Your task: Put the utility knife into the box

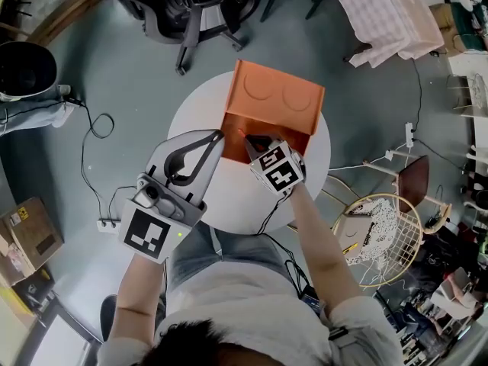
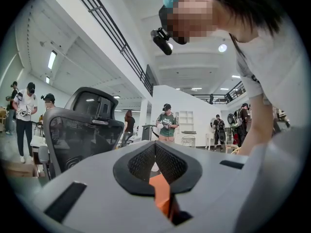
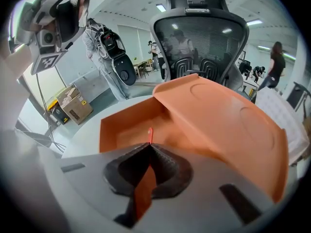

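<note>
An orange box (image 1: 274, 97) stands on the round white table (image 1: 229, 197) with its lid tilted back. My right gripper (image 1: 257, 140) hangs over the box's front edge, shut on the utility knife (image 1: 242, 134). In the right gripper view the knife (image 3: 149, 135) is a thin orange-red strip between the pads, its tip poking out over the box's inside (image 3: 131, 125). My left gripper (image 1: 219, 134) is shut, with its tips at the box's front left corner. In the left gripper view (image 2: 155, 152) an orange strip shows in the gap behind the pads. Whether it grips the box I cannot tell.
A black office chair (image 1: 191, 6) stands just beyond the table. A cable and power strip (image 1: 107, 221) lie on the floor at left, and a wire basket chair (image 1: 381, 235) is at right. Cardboard boxes (image 1: 27, 235) sit at far left. Other people stand far off in the room (image 2: 167, 123).
</note>
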The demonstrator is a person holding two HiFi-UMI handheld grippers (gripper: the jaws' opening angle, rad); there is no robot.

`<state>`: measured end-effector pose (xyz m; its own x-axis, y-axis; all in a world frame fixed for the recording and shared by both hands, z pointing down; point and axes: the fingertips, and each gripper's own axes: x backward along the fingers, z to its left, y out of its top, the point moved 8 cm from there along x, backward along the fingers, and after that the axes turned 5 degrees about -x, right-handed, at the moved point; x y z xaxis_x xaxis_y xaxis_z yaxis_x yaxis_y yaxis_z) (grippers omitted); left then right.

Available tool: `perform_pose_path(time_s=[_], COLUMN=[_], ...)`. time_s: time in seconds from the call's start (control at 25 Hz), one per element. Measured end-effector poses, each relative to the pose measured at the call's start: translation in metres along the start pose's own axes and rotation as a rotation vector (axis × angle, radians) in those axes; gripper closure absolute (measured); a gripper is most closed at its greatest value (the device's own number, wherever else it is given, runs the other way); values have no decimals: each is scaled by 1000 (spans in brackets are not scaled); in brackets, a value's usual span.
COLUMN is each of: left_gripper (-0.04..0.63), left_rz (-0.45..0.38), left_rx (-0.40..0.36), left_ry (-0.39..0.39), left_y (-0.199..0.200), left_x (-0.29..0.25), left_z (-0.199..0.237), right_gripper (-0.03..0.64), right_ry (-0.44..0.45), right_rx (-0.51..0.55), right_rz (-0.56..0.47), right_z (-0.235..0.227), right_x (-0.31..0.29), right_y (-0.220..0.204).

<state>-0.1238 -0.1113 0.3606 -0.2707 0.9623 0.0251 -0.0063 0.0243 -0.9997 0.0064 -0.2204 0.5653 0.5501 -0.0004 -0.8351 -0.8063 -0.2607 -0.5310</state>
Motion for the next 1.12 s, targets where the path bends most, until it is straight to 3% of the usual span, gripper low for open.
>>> perform_pose_path(time_s=[0.36,0.6,0.76,1.12], left_gripper=[586,586,586,586], left_rz=[4,7,0,-22], left_rx=[-7,-8,-13,-28], left_ry=[8,14,-2,-104], left_y=[0,-2,0,12], left_x=[6,7,10,10], left_z=[-3,1,-2,-8], right_gripper=[606,607,607,609], right_ry=[-45,-54,-42,-59], right_rx=[-7,-18,-39,-117], right_rz=[48,4,-74,-379], right_z=[-3,-5,1,28], right_x=[-9,-7,2,56], right_y=[-3,2,5,31])
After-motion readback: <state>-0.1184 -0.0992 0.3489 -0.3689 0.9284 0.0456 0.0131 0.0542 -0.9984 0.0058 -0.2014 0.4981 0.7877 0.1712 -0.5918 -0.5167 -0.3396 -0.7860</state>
